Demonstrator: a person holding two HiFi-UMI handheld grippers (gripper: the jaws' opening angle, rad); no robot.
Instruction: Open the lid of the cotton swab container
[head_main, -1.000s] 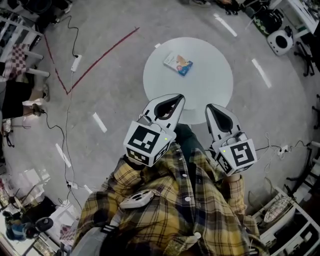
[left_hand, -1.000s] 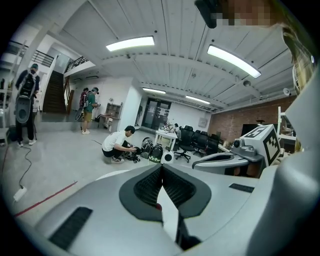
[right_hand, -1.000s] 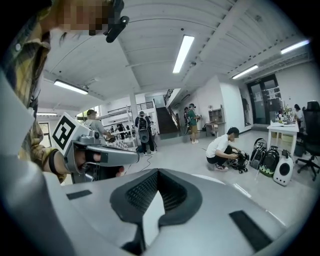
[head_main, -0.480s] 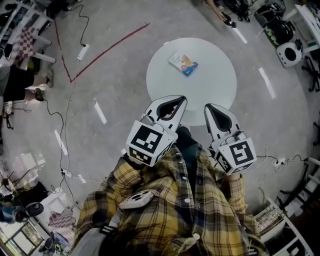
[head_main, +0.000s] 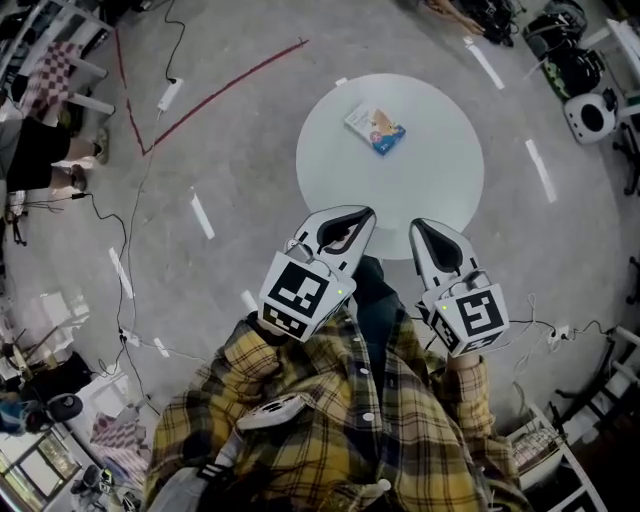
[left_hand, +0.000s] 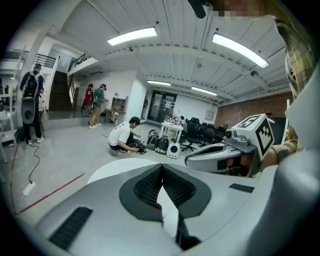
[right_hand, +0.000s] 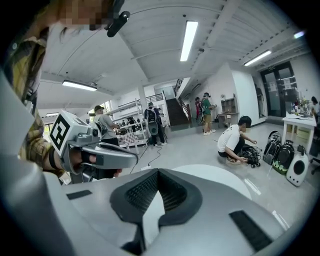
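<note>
The cotton swab container (head_main: 375, 128), a small flat pack with blue and white print, lies on the far part of a round white table (head_main: 430, 180). Both grippers hang at the table's near edge, well short of the pack. My left gripper (head_main: 352, 214) is shut with nothing in it; its jaws meet in the left gripper view (left_hand: 161, 176). My right gripper (head_main: 424, 227) is also shut and empty, jaws together in the right gripper view (right_hand: 157, 181). Neither gripper view shows the pack.
Grey floor surrounds the table, with red tape lines (head_main: 230, 90), a power strip (head_main: 167, 95) and cables at the left. A crouching person (left_hand: 123, 137) and bags (left_hand: 159, 143) are beyond the table. Other people stand farther off (right_hand: 206, 115).
The head view has shifted slightly, so the table and pack sit a little more to the right. Both grippers stay shut near the table's front edge.
</note>
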